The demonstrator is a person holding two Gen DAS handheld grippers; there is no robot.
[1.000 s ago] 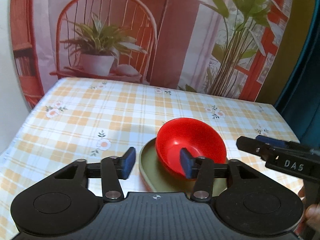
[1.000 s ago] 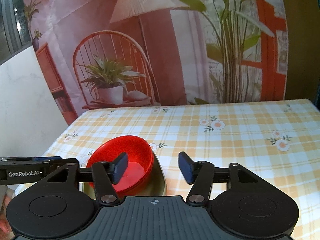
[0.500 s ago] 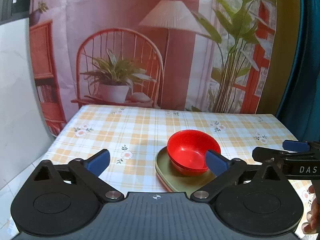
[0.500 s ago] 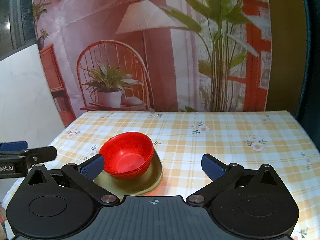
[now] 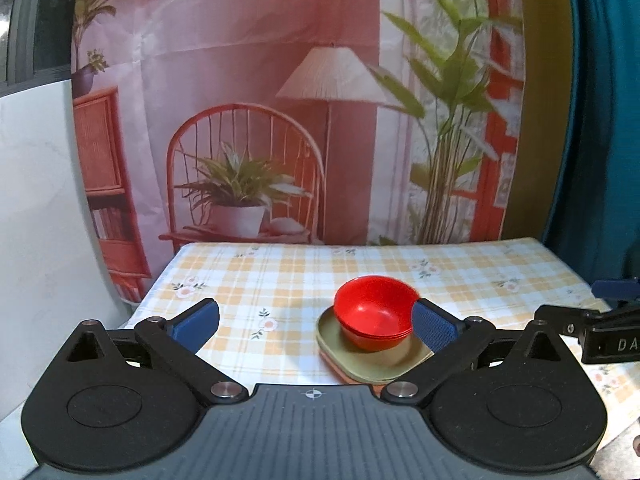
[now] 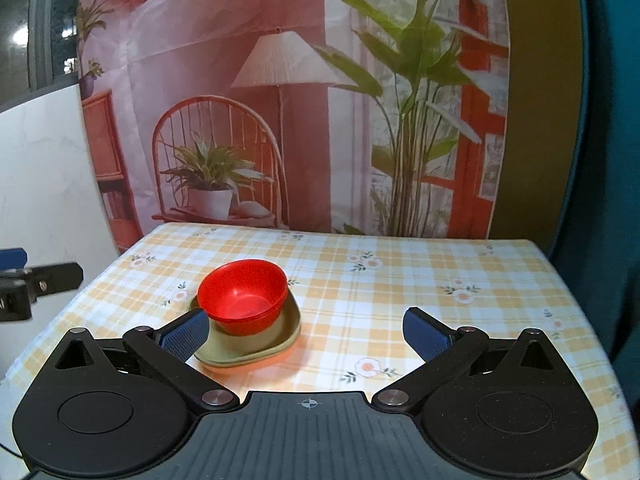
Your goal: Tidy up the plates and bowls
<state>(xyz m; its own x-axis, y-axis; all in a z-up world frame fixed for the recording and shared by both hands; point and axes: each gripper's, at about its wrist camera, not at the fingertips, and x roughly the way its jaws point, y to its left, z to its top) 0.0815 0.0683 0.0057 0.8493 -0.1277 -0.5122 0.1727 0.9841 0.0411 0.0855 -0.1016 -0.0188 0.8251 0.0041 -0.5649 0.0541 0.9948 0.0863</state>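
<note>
A stack of red bowls sits on stacked plates, an olive-green plate over an orange one, on the checked tablecloth. The bowls and plates also show in the right wrist view. My left gripper is wide open and empty, held back and above the table, the stack just inside its right finger. My right gripper is wide open and empty, the stack behind its left finger.
The table carries a yellow checked cloth with flowers. A printed backdrop hangs behind its far edge. A white wall stands left, a teal curtain right. The right gripper's side shows in the left wrist view.
Both grippers opened wide and drew back and up from the red bowls. The stack now looks smaller and farther away in both views.
</note>
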